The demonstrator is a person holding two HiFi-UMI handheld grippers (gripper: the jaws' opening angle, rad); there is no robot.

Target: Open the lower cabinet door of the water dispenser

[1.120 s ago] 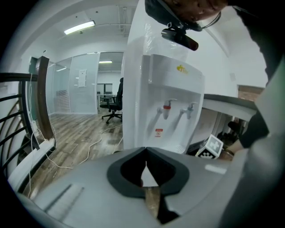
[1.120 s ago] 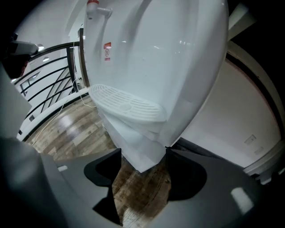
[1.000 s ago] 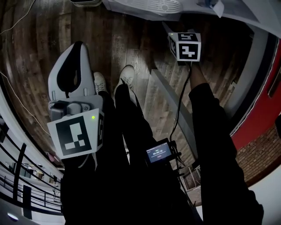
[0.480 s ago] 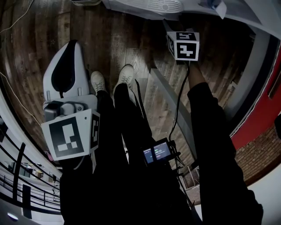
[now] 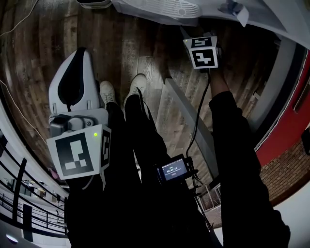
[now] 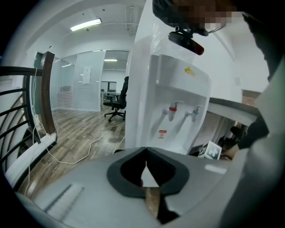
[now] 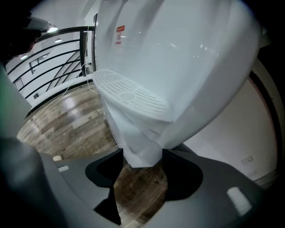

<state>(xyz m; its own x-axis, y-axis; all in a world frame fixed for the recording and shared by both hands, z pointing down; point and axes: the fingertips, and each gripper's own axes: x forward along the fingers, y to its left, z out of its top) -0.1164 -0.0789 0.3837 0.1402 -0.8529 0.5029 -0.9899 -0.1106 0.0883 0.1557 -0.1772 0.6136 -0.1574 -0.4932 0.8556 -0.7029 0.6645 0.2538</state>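
Note:
The white water dispenser (image 6: pixel 173 98) stands ahead, with two taps (image 6: pixel 171 109) and a drip tray (image 7: pixel 133 95). Its white lower cabinet panel (image 7: pixel 138 142) narrows down into the gap of my right gripper (image 7: pixel 142 154). Those jaws stand wide on either side of the panel's edge and have just been opening; I see no firm pinch. From the head view only this gripper's marker cube (image 5: pixel 203 52) shows, close to the dispenser's base (image 5: pixel 167 7). My left gripper (image 6: pixel 146 150) is held back from the dispenser, its jaws shut with nothing between them (image 5: pixel 81 52).
A grey ledge (image 5: pixel 191 121) runs from the dispenser toward the person. The person's shoes (image 5: pixel 138 85) stand on the wood floor. A small screen (image 5: pixel 173 170) hangs at the waist. A black railing (image 6: pixel 26 116), floor cables (image 6: pixel 84 149) and an office chair (image 6: pixel 116 100) lie left.
The right gripper's marker cube has rolled a little by the dispenser's base. The left gripper has hardly shifted.

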